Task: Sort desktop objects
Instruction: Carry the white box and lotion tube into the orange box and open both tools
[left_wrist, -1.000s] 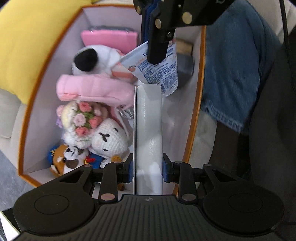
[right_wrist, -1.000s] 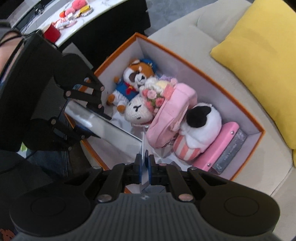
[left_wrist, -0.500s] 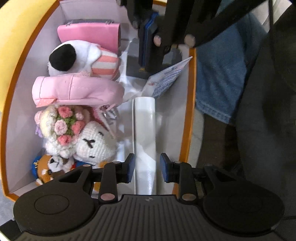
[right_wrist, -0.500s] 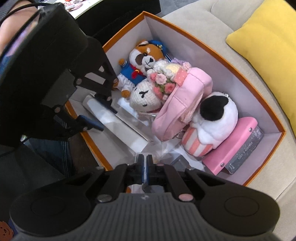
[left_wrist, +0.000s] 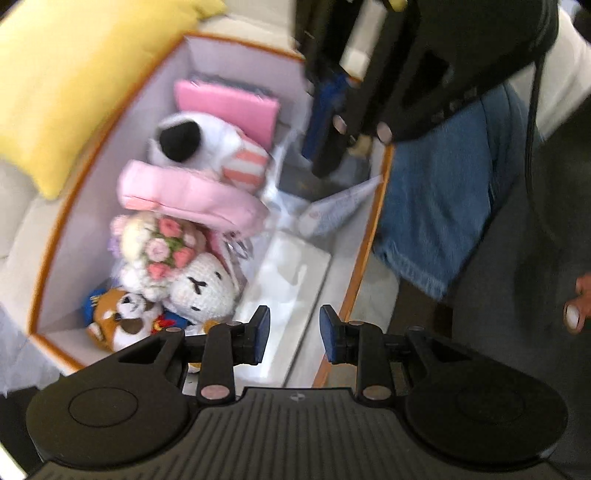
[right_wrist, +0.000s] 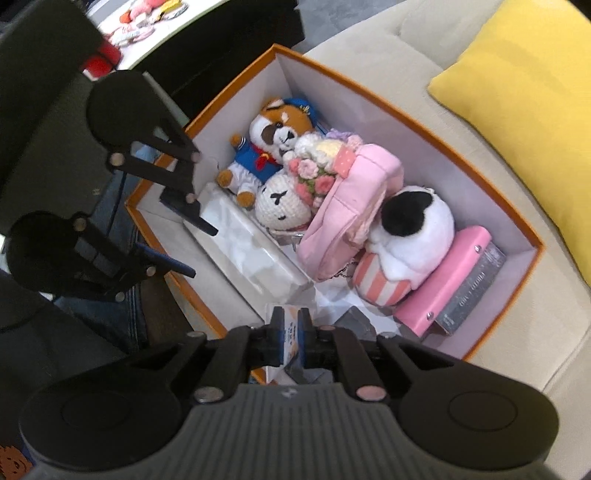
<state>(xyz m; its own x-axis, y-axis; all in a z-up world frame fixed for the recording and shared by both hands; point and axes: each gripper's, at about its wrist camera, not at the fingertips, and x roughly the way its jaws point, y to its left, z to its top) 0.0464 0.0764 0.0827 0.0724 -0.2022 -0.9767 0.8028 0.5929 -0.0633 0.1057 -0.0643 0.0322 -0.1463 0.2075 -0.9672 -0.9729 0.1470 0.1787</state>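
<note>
An orange-rimmed white box on a beige sofa holds plush toys, a pink pouch and a pink case. A long white box lies flat along its near wall; it also shows in the right wrist view. My left gripper is open and empty just above that white box's near end. My right gripper has its jaws slightly parted around a printed white packet, which rests in the box's corner.
A yellow cushion lies on the sofa beside the box. The person's jeans are close to the box's near wall. A table with small items stands far behind.
My left gripper let go of the long white box, which now lies in the box, and pulled back. My right gripper lowered the packet into the corner and its jaws opened a little.
</note>
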